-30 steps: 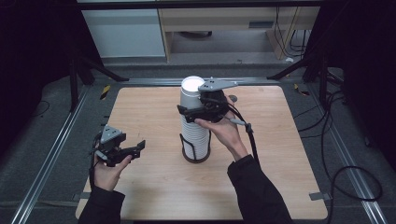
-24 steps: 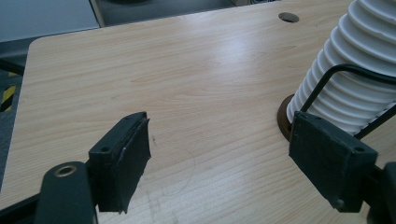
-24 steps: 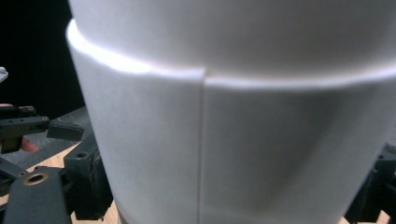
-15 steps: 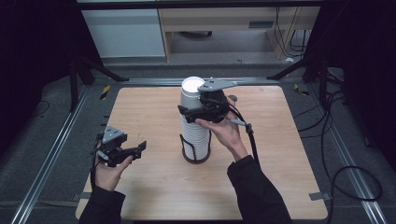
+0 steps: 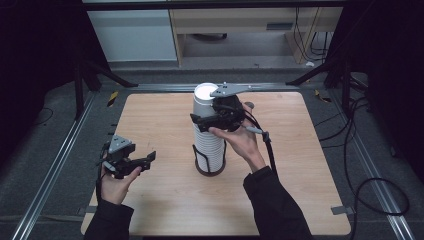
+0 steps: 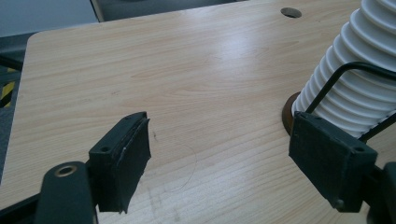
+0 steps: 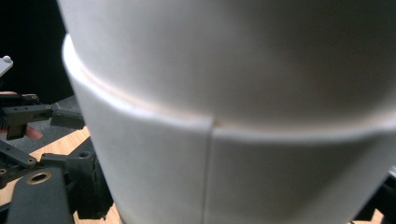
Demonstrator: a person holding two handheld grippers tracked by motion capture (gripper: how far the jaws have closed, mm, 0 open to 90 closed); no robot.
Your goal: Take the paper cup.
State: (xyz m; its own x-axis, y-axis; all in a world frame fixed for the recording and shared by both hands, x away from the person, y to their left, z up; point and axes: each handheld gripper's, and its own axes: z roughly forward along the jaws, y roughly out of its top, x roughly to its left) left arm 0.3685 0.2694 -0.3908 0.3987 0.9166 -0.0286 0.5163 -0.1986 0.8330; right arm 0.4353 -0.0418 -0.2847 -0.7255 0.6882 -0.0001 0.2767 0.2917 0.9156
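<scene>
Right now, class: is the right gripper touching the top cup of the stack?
Touching. In the right gripper view the top cup sits pressed between the jaws; the high view shows the right gripper, jaws just closing, clamped on it.

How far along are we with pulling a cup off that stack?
Done: the right tool has reached the cup stack and its jaws have just been closing on the top cup. In hand: that grip. Left: lifting it free. The left tool hangs open over the table, holding nothing.

You see a pale wooden table (image 5: 150, 125) bearing a round brown-based black wire holder (image 5: 210, 167) of stacked white paper cups (image 5: 207, 142).
</scene>
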